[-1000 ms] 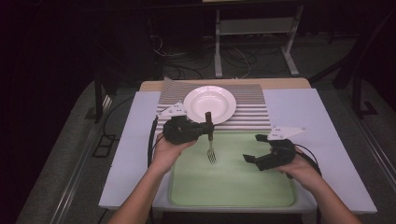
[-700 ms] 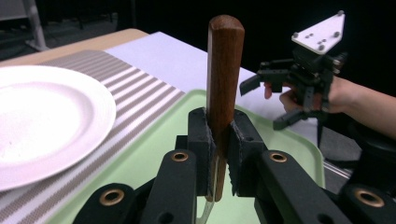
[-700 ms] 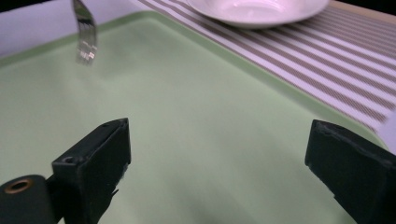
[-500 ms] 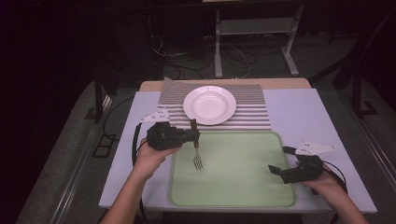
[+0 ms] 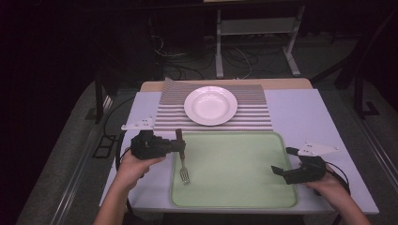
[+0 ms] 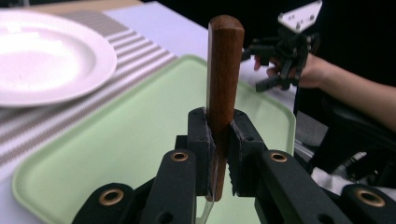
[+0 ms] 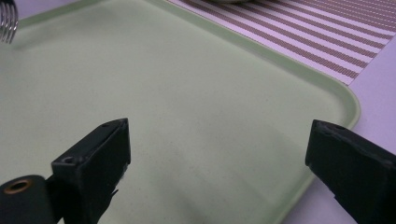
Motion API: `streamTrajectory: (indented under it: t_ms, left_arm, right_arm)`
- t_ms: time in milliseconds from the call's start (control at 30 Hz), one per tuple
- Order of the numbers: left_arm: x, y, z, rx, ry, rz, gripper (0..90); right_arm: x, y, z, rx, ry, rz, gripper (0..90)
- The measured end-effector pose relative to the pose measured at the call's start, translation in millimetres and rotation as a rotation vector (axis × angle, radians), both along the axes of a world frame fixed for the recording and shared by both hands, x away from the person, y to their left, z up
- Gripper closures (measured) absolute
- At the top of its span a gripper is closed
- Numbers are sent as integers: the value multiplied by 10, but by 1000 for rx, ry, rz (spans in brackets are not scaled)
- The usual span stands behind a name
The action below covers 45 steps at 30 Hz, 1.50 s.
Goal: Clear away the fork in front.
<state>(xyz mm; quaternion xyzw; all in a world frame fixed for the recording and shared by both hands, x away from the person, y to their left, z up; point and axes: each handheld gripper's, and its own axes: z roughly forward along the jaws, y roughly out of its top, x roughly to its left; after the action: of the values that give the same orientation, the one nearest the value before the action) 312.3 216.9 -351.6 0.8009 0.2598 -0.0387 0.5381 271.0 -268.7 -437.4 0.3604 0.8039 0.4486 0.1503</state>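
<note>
On the desk (image 5: 300, 105) lies a green tray (image 5: 234, 168); our left hand-held gripper (image 5: 179, 144) clamps the wooden-handled fork (image 5: 182, 161), tines toward us over the tray's left edge; our right hand-held gripper (image 5: 284, 161) gapes empty.

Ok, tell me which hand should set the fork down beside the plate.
Left. Its tool is shut on the fork, by the tray's left edge and close to the plate. The right tool is open and empty, at the tray's right edge.

Green tray (image 5: 234, 187) middle is bare, wide passage between both sides. Fork (image 5: 182, 161) hangs over tray's left edge, blocking there. Plate (image 5: 210, 104) sits on striped mat (image 5: 253, 117) beyond tray. Desk (image 5: 300, 112) right of mat open.
</note>
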Motion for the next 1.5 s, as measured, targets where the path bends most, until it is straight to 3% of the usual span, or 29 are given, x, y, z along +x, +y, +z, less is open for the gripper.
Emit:
streamTrajectory:
  t_ms: [233,500,667,1100,1400,1500]
  left_arm:
    - [48,22,-69,-2,22,9,798]
    - [139,-35,-145,13,-12,45,777]
    - [234,-63,-214,31,-10,77,757]
    - [522,-358,-396,86,39,85,737]
    - [523,-425,-619,65,116,87,732]
    - [527,-438,-708,90,147,97,727]
  right_arm:
    - [14,9,-4,-4,0,5,67]
    - [17,8,0,-4,-4,-2,68]
    - [17,17,-4,-6,-1,1,69]
    - [18,-22,11,4,-12,-16,69]
    - [13,13,0,-17,-14,2,72]
    - [13,25,1,-21,-15,6,72]
